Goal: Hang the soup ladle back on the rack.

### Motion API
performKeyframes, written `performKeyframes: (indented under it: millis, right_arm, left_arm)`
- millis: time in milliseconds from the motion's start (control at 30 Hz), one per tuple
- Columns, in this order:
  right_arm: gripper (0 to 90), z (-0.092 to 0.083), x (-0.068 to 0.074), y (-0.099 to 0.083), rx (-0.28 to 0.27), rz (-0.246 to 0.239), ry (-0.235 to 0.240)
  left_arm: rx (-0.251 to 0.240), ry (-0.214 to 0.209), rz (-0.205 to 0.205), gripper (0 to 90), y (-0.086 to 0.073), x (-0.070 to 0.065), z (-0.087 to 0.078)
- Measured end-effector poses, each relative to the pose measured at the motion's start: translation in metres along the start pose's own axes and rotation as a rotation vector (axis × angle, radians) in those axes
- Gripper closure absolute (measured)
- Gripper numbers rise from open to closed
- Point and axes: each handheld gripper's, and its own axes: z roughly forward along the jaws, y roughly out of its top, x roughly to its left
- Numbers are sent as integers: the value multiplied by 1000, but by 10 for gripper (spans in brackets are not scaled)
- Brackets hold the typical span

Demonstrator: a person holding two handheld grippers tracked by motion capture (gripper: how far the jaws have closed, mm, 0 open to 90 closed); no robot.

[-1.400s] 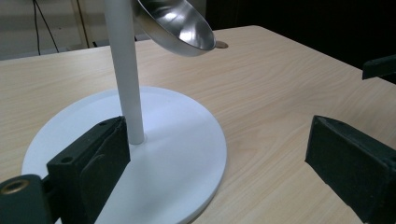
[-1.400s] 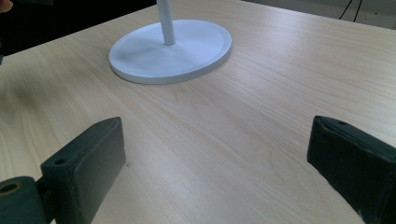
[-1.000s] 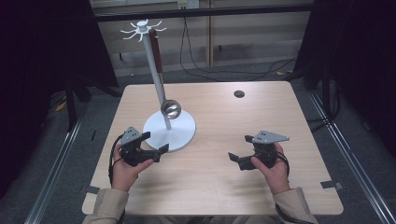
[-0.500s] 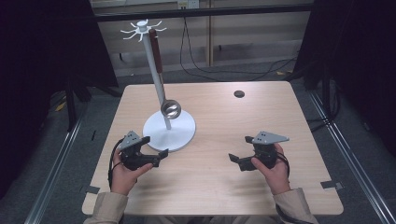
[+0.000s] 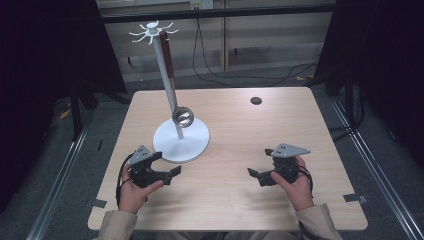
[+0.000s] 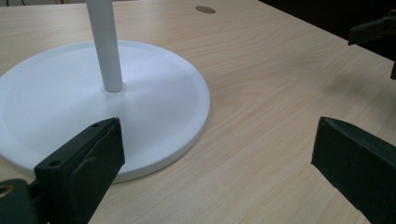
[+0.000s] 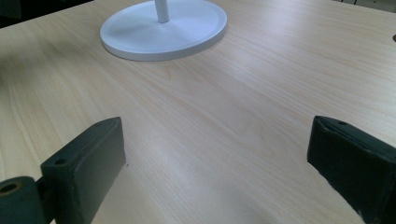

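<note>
A white metal stand with a round flat base [image 5: 181, 141] and a tall slanted pole sits on the light wooden tabletop [image 5: 280, 125], left of centre in the high view, with a steel ladle with a dark red handle [image 5: 175, 95] hanging from the hooks at the pole's top, its bowl low beside the pole just above the base. The left claw [image 5: 167, 170], held in the person's left hand [image 5: 134, 187], rests near the tabletop's front edge with its jaws spread apart and nothing between them; the stand's base lies just beside it at about 12 to 1 o'clock in the high view, and in the left gripper view the base's rim [image 6: 187, 135] runs behind the left-hand jaw, toward 11 o'clock. The right claw [image 5: 256, 176], in the right hand [image 5: 296, 182], is likewise released and empty, and the stand is well apart from it at about 10 o'clock. A small dark round disc [image 5: 256, 100] lies near the tabletop's far edge, at roughly 12 o'clock from the right claw.
</note>
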Motion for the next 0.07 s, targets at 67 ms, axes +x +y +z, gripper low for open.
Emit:
performKeyframes:
  millis: [67]
  right_arm:
    - [40,-1,0,0,-3,1,2]
  left_arm:
    - [-2,-9,-3,8,-1,0,2]
